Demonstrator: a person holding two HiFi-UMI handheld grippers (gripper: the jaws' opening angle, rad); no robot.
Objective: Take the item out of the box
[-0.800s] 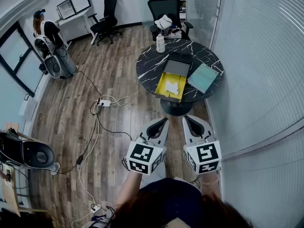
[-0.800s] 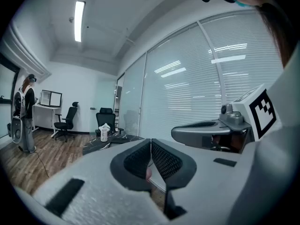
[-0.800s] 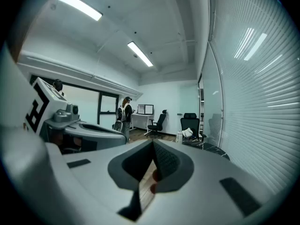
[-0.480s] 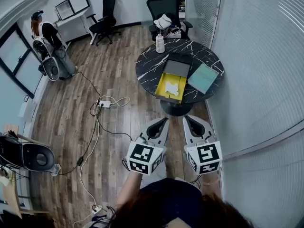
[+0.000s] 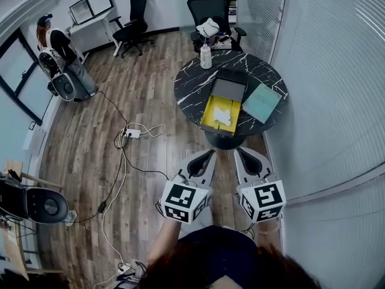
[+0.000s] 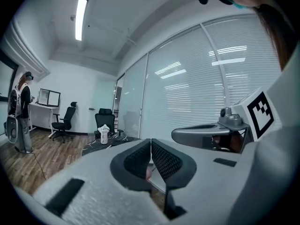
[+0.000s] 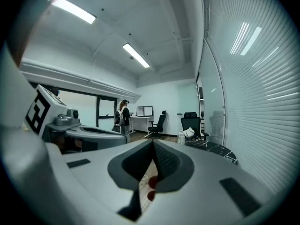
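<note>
White item (image 5: 223, 118) in box (image 5: 210, 118), perhaps paper, indistinct

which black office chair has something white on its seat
The black high-backed office chair directly behind the round black marble table; the other black chair, beside the white desk, has a bare seat.

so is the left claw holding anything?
No, the left claw is shut with nothing between its jaws, and the open yellow box sits on the table ahead.
</note>
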